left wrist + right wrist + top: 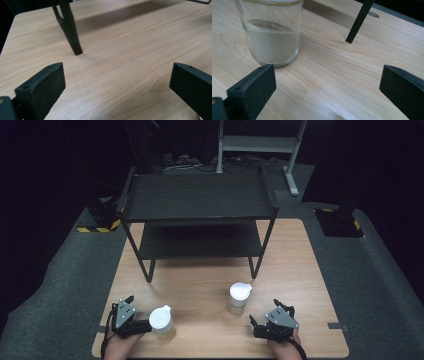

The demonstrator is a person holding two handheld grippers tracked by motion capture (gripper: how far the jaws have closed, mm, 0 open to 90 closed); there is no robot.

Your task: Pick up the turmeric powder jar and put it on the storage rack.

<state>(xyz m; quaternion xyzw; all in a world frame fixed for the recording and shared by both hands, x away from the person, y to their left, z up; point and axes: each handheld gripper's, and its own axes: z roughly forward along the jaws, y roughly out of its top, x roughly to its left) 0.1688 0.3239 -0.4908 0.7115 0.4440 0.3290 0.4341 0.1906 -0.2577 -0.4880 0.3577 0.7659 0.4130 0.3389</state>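
High view, right gripper (263, 319) jaws wide, near jar (238, 298)

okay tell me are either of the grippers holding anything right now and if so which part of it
Nothing is held. The left gripper and the right gripper both stand open over bare wooden table; the two lidded jars stand free beside them.

The jar (272, 31) loses its lid at the right gripper view's top edge.
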